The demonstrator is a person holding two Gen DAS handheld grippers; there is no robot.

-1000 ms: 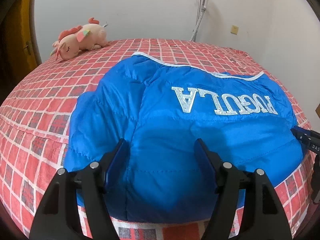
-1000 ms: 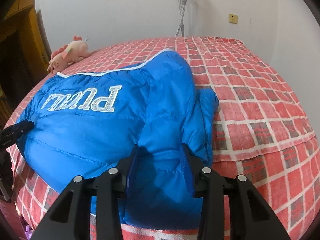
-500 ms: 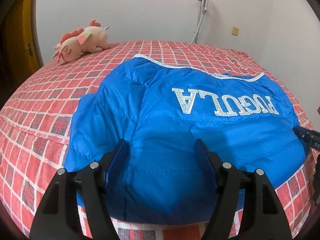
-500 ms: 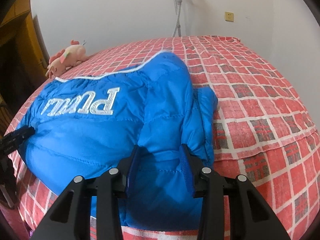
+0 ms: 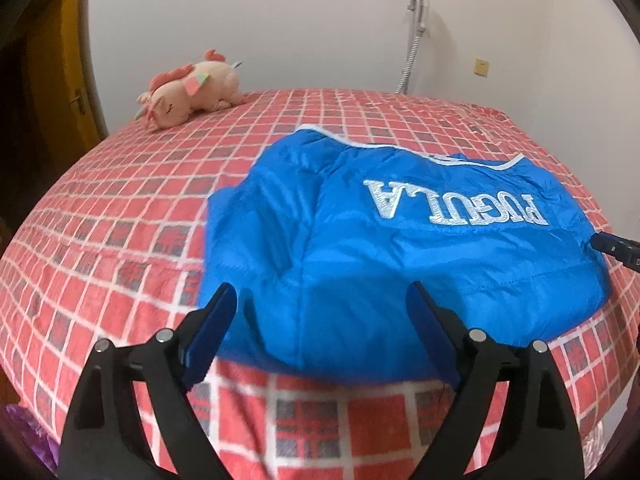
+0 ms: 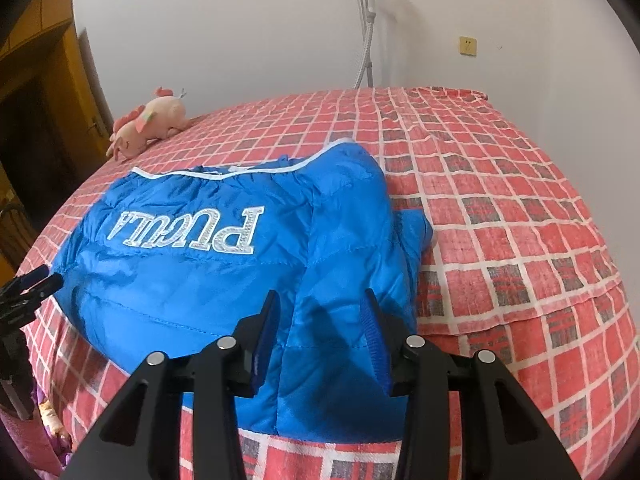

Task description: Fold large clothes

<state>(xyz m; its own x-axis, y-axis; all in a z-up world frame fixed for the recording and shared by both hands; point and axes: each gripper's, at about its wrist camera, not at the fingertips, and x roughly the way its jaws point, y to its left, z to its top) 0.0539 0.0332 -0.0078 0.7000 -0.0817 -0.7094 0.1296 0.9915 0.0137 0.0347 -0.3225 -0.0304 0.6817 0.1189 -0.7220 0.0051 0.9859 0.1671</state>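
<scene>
A folded blue puffer jacket [image 5: 400, 248] with silver lettering lies flat on the red checked bed [image 5: 120, 200]. My left gripper [image 5: 324, 300] hovers over its near left corner. Its jaws are opening wide, and the fabric under them is untouched by the pads. In the right wrist view the same jacket [image 6: 192, 280] fills the left half, and my right gripper [image 6: 320, 300] hangs over its near right part, partly open, the fingers casting shadows on the cloth without pinching it. Each gripper's tip shows at the edge of the other view: the right one [image 5: 616, 246], the left one [image 6: 28, 284].
A pink plush toy [image 5: 192, 92] lies at the far left of the bed, also seen as a plush toy [image 6: 146, 122] in the right wrist view. A grey stand [image 5: 414, 32] leans at the back wall. A yellow door [image 5: 76, 80] is on the left. The bed's edge runs just under both grippers.
The left jaws have spread wider and that gripper has pulled back and up, so bed cover now shows under it. The right gripper has risen slightly. The jacket has stayed put.
</scene>
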